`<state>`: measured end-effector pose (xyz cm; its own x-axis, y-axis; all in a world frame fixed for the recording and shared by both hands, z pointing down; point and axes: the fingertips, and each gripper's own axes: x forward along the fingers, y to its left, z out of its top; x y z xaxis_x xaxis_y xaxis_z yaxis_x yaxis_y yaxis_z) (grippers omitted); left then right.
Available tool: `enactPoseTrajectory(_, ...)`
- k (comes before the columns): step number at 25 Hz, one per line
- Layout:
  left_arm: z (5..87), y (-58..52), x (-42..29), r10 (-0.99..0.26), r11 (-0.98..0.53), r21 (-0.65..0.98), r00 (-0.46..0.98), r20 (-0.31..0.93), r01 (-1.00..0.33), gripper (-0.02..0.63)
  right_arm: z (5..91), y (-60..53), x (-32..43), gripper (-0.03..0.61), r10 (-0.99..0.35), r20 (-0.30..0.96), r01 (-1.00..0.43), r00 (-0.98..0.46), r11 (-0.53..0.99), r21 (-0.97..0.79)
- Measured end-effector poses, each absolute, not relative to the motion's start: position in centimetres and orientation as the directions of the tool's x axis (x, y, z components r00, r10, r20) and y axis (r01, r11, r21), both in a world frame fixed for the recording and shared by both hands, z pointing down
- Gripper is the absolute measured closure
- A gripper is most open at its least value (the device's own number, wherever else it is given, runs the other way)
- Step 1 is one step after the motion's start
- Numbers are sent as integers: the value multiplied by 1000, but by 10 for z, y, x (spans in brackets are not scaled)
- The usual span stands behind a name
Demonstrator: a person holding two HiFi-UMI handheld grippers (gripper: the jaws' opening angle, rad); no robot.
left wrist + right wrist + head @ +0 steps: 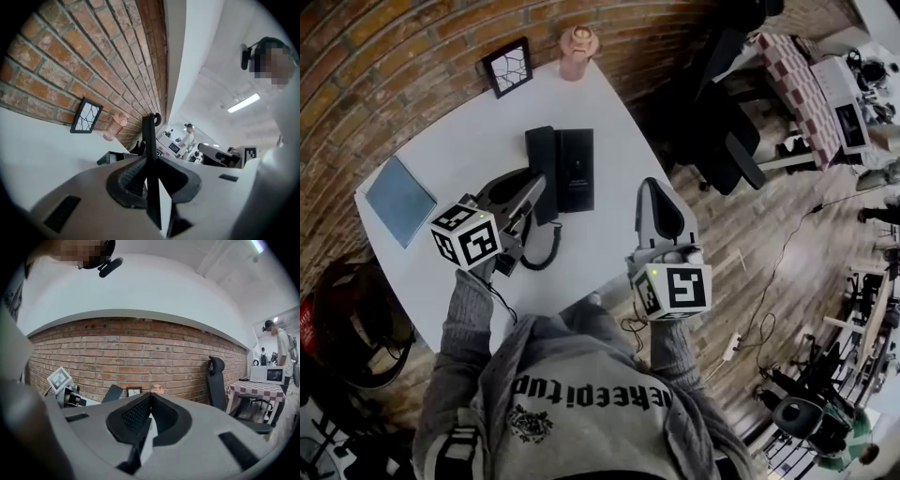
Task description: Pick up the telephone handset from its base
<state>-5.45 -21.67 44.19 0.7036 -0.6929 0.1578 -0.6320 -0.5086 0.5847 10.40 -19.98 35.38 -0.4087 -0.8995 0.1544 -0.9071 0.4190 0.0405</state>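
White table (469, 141) fills the middle of the head view, set against a curved brick wall (394, 56), with wooden floor to the right. Nearest are the person's grey sleeves (469, 309), each ending in a marker cube.

The right gripper (651, 192) hangs over the near right edge of the table. Its jaws are pressed together with nothing between them, as the right gripper view shows.

The left gripper (534, 192) reaches in from the near left and is clamped on the black handset (541, 164). In the left gripper view the handset stands as a thin dark bar, squeezed between the two pads and rising above them. From above, the handset lies along the left side of the black base (577, 169), which sits near the table's centre. The head view does not show whether the handset touches the base. In the left gripper view the base (112, 158) rests on the table, lower and to the left of the held bar.

A coiled cord (546, 251) loops on the table just near of the base. A blue pad (398, 200) lies well apart at the left. Farther off, by the wall, stand a picture frame (507, 67) and a pink jar (577, 52). A black office chair (727, 131) stands beyond the table's right edge.
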Motion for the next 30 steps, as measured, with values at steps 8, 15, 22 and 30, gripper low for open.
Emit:
enactPoseTrajectory(8,392,-181,-61,-775,-497,494,621,118,-714,543,330,-176,107,574,-884,96,-886,-457,462,40)
enactPoseTrajectory(15,362,-147,-62,-837,-459,428,541,86,-778,543,315,-155,116,574,-868,63,-867,-493,496,46)
enactPoseTrajectory(22,334,-114,-61,-896,-398,345,440,51,-850,543,300,-136,125,574,-844,31,-842,-536,537,49)
enactPoseTrajectory(30,304,-73,-61,-947,-302,286,320,17,-909,543,286,-112,130,574,-810,-6,-809,-586,585,54)
